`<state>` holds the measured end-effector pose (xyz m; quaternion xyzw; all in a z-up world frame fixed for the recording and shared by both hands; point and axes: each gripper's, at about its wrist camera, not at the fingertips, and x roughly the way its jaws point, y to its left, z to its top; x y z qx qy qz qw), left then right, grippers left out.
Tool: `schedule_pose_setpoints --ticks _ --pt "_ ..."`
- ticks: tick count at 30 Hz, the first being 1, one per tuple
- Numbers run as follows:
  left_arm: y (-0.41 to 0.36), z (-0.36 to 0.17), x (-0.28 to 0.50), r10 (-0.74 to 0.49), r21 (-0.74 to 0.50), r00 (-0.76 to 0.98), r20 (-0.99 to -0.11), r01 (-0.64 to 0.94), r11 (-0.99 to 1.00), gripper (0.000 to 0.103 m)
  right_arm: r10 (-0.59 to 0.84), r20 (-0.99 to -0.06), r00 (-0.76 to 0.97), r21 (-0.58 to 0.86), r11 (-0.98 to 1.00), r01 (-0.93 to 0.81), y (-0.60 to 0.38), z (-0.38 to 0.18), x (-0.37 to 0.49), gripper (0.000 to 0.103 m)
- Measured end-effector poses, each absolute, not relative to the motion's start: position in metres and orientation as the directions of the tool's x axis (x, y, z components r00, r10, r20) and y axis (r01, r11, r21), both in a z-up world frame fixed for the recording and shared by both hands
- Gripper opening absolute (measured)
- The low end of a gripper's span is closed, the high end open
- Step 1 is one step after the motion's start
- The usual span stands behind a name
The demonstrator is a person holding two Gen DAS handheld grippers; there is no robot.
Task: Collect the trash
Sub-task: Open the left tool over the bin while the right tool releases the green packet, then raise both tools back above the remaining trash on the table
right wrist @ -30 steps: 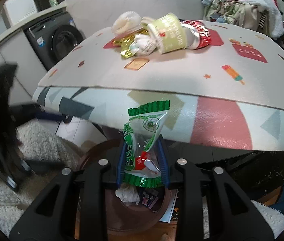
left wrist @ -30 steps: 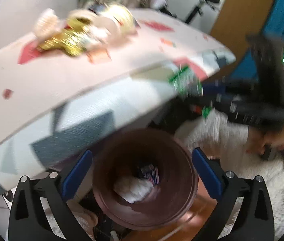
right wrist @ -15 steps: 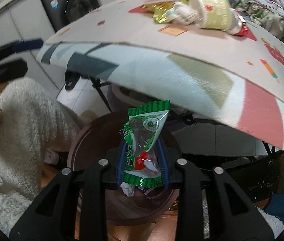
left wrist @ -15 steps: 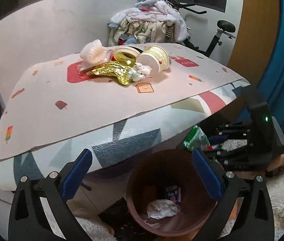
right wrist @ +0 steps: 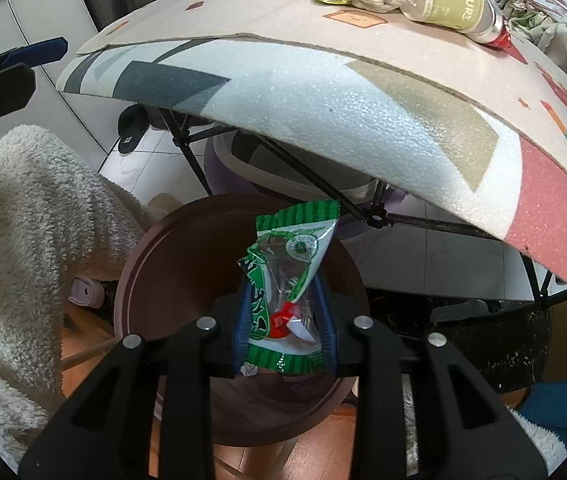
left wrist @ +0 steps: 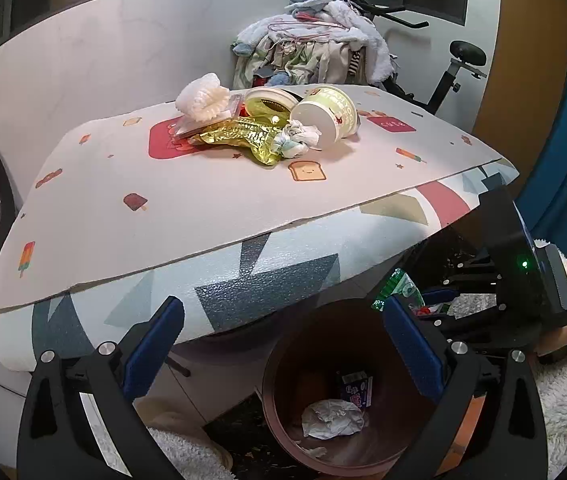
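Left wrist view: the left gripper [left wrist: 279,344] stands open and empty. Lower right, the brown bin [left wrist: 283,364] already holds a crumpled tissue [left wrist: 333,418] and a small carton [left wrist: 357,388]. Upper centre, the trash pile [left wrist: 267,120] waits on the table [left wrist: 203,200].

Right wrist view: the right gripper [right wrist: 285,320] pinches a green wrapper [right wrist: 291,276] over the bin's mouth (not yet dropped). Much remains.
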<state>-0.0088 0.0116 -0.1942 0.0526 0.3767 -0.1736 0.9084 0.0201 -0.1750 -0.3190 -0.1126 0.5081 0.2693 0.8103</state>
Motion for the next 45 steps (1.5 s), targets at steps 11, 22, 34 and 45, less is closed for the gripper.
schedule_pose_setpoints --ticks 11,22,34,45 --pt "0.015 -0.193 -0.009 -0.283 -0.045 0.659 -0.697 0.354 0.934 0.097 0.320 -0.882 0.346 0.086 0.831 -0.550 -0.173 -0.319 0.019 0.085" --pt "0.020 -0.190 -0.010 -0.282 -0.069 0.665 -0.691 0.328 0.942 0.097 0.330 -0.833 0.444 0.074 0.862 -0.502 -0.188 -0.295 0.018 0.097" --pt "0.039 -0.142 0.010 -0.331 -0.135 0.739 -0.586 0.314 0.940 0.097 0.372 -0.714 0.594 0.128 0.902 -0.412 -0.230 -0.235 0.041 0.097" --pt "0.050 -0.107 0.051 -0.329 -0.129 0.749 -0.576 0.315 0.940 0.097 0.336 -0.677 0.654 0.080 0.918 -0.389 -0.252 -0.187 0.079 0.097"
